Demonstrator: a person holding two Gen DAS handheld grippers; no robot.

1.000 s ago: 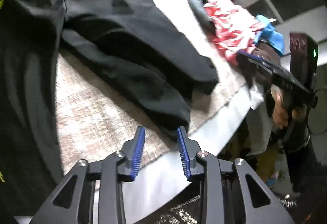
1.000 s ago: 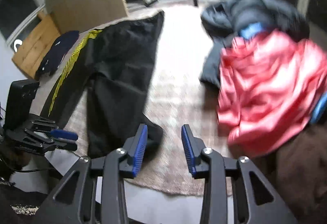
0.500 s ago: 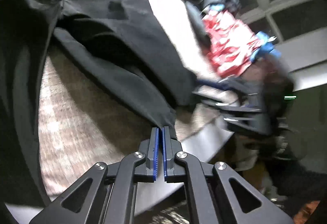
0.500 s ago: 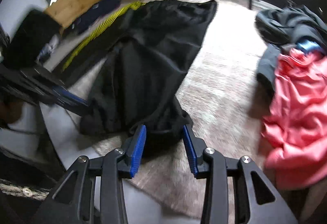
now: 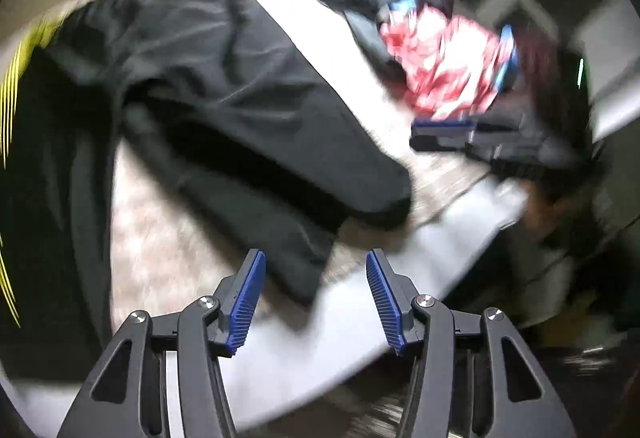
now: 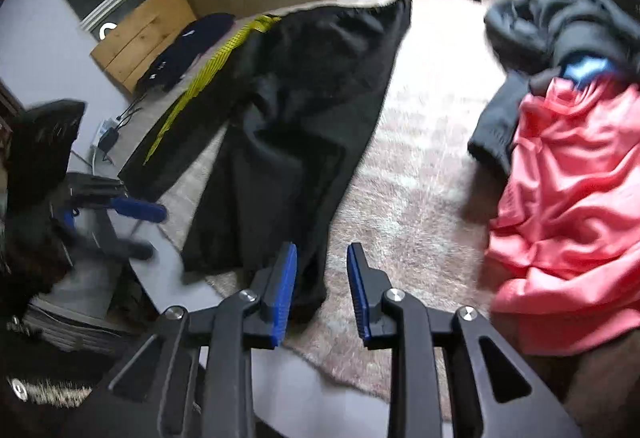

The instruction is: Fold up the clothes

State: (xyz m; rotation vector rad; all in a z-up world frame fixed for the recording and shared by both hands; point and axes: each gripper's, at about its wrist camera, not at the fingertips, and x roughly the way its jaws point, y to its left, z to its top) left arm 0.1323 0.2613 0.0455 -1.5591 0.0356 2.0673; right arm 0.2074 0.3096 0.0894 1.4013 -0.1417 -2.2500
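Observation:
Black trousers (image 5: 224, 86) lie spread on a beige blanket (image 5: 160, 250), both leg ends near the table's front edge. They also show in the right wrist view (image 6: 304, 126). My left gripper (image 5: 314, 270) is open, with one leg's hem between and just beyond its blue pads. My right gripper (image 6: 322, 270) is open, with the other leg's hem (image 6: 308, 298) lying by its left pad. The right gripper also shows in the left wrist view (image 5: 480, 142), and the left gripper in the right wrist view (image 6: 132, 226).
A black garment with yellow stripes (image 6: 208, 78) lies left of the trousers. A pile with a pink-red garment (image 6: 568, 198), a dark jacket (image 6: 560, 22) and something blue sits at the right. The white table edge (image 5: 360, 318) runs in front. A wooden crate (image 6: 140, 34) stands behind.
My left gripper was shut at the trouser hem half a second ago and is now open and drawn back a little. My right gripper stays open over the other hem.

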